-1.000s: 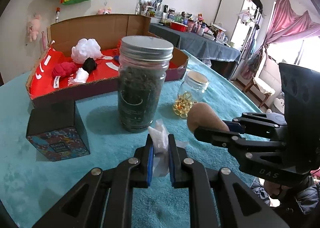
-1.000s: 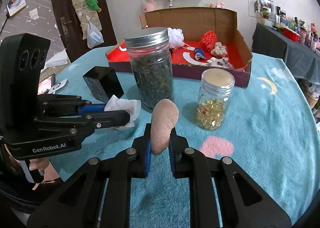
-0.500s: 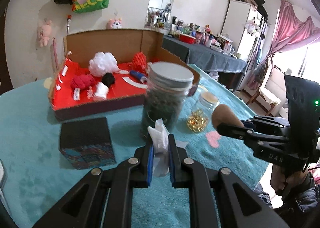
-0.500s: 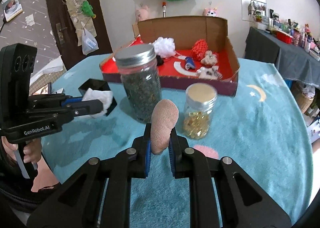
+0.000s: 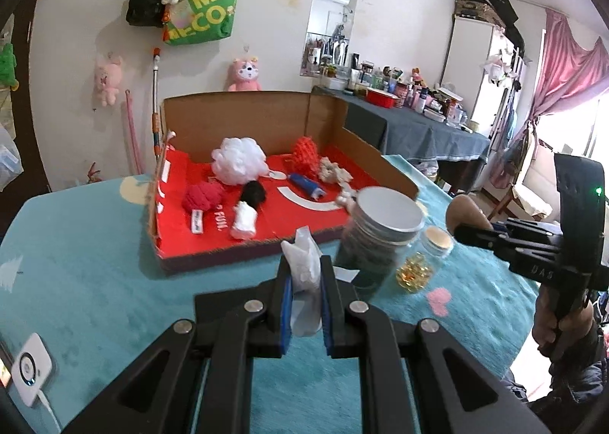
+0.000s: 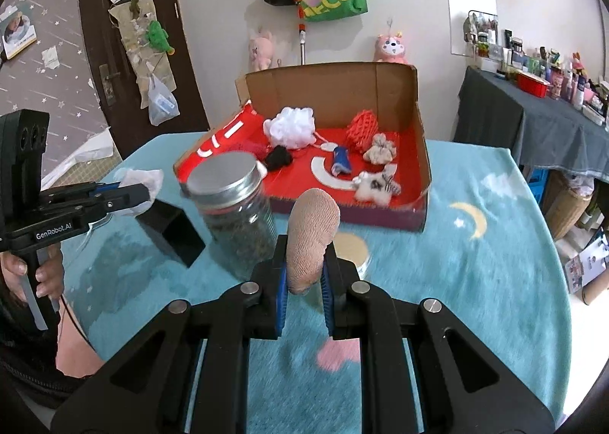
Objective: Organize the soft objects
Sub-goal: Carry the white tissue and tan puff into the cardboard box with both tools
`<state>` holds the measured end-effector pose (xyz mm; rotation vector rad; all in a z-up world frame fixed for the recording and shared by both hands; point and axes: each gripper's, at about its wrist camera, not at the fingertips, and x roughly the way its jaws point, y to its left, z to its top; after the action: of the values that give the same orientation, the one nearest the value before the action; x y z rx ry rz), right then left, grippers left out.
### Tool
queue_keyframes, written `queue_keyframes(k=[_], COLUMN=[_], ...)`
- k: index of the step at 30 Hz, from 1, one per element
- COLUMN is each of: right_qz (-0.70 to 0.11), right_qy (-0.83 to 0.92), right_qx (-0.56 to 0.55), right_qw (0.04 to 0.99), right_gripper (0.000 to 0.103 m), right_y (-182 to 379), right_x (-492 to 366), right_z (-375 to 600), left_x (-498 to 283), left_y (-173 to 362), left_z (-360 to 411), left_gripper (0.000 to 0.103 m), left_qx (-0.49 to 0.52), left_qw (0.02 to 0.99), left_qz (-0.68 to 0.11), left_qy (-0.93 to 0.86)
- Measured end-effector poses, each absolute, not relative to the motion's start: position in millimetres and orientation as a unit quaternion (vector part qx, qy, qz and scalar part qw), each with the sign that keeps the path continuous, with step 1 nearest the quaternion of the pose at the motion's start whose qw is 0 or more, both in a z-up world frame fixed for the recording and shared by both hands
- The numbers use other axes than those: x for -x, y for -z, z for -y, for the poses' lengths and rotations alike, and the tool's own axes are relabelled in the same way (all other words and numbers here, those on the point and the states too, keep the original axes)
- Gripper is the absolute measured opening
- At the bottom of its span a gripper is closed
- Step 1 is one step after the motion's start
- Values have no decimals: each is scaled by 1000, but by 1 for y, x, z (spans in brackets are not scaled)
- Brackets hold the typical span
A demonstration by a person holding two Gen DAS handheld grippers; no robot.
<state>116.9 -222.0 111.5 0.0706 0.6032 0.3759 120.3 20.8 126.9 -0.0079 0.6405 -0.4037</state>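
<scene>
Both grippers are gripping soft things: my left gripper (image 5: pixel 306 283) is squeezing a white tissue wad (image 5: pixel 303 259), my right gripper (image 6: pixel 303 276) a tan sock (image 6: pixel 311 232). I am judging both must pass above the tall jar (image 6: pixel 232 213) just ahead before releasing. Farther ahead, beyond that jar, the cardboard box (image 6: pixel 418 152) is lying, already holding other soft pieces.
</scene>
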Motion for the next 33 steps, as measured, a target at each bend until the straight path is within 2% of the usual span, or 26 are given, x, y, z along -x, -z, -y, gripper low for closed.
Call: queue_keyframes(k=[11,19,33], right_qz=[-324,-385,-519], right_qy=[-212,-261,-304], right_qx=[-21,-3,24], right_qw=[922,885,799], right_gripper=[14,14,17], right_y=[-122,-121,-70], right_x=[-170,-236,-344], right_z=[223,213,178], left_x=[-164,-215,-312], left_y=[-132,-128,-85], left_z=[-28,-13,45], left_gripper=[13,13,14], left_qx=[-14,-41,-103], left_qw=[915,888,822], left_qz=[-340,-385,-489], left_qy=[215,249,274])
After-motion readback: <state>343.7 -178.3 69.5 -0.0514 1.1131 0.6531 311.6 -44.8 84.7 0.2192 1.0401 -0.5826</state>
